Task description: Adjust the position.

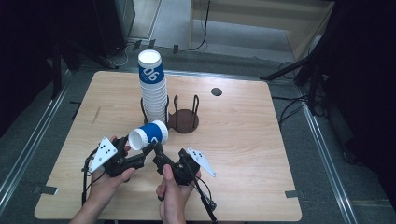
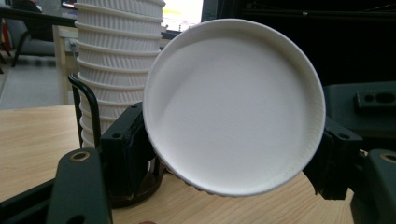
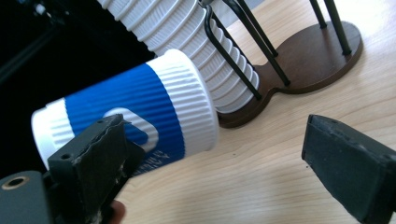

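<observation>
A blue and white ribbed paper cup [image 1: 148, 134] hangs on its side just above the table, and my left gripper [image 1: 142, 148] is shut on it. In the left gripper view the cup's white base [image 2: 233, 102] faces the camera with a black jaw pressed on each side. My right gripper [image 1: 159, 156] sits close to the right of the left one, open, jaws wide apart [image 3: 215, 149] with bare wood between them. The cup [image 3: 135, 116] lies just beyond its left jaw. A tall stack of upturned cups [image 1: 154, 91] stands in a dark wire holder [image 1: 184, 120].
The holder's right bay [image 3: 317, 56] has nothing in it. A small round dark hole [image 1: 216, 91] is in the wooden table [image 1: 243, 154] near its far edge. Both forearms enter at the near edge, with cables trailing from the grippers.
</observation>
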Tool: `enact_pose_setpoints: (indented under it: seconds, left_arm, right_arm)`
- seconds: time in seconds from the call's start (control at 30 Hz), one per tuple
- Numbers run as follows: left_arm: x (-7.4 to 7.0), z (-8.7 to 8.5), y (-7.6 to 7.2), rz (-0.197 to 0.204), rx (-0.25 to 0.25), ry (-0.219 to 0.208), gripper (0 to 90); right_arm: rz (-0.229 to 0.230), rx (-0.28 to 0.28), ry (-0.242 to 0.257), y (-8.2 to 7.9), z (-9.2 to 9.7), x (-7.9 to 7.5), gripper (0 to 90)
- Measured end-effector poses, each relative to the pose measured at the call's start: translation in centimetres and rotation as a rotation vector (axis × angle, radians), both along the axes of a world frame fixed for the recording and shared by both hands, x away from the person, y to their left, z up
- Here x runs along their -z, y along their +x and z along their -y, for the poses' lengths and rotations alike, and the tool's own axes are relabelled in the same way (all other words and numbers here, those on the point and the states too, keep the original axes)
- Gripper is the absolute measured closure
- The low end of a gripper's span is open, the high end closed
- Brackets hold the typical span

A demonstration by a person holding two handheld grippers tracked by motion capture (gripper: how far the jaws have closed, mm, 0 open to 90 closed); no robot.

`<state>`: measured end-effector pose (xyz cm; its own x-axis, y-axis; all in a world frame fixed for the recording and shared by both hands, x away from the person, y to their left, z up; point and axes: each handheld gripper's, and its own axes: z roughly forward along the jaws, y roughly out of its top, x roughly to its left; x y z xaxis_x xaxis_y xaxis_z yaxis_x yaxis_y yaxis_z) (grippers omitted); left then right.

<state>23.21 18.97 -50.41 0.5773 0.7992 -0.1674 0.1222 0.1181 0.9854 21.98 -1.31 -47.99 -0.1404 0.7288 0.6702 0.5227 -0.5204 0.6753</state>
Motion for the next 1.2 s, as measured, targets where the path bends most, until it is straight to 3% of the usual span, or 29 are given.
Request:
enact_pose_setpoints:
  seconds: [0.17, 0.5, 0.97, 1.13, 1.2]
  left_arm:
    - [0.09, 0.14, -0.02, 0.003, 0.007, 0.007, 27.5]
    - [0.12, 0.33, -0.13, 0.012, 0.007, 0.009, 27.5]
    - [0.29, 0.53, -0.13, 0.019, 0.006, 0.014, 27.5]
    - [0.25, 0.57, -0.19, 0.023, 0.007, 0.01, 27.5]
    - [0.24, 0.59, -0.2, 0.025, 0.007, 0.01, 27.5]
  right_arm:
    - [-0.029, 0.004, 0.088, 0.1, -0.01, -0.19, 7.0]
    - [-0.04, 0.012, 0.196, 0.05, -0.02, -0.33, 7.0]
    - [-0.053, 0.006, 0.294, 0.16, 0.08, -0.43, 7.1]
    - [-0.053, 0.006, 0.367, 0.15, 0.42, -0.46, 7.1]
    - [-0.075, 0.005, 0.407, 0.21, 0.67, -0.41, 7.1]
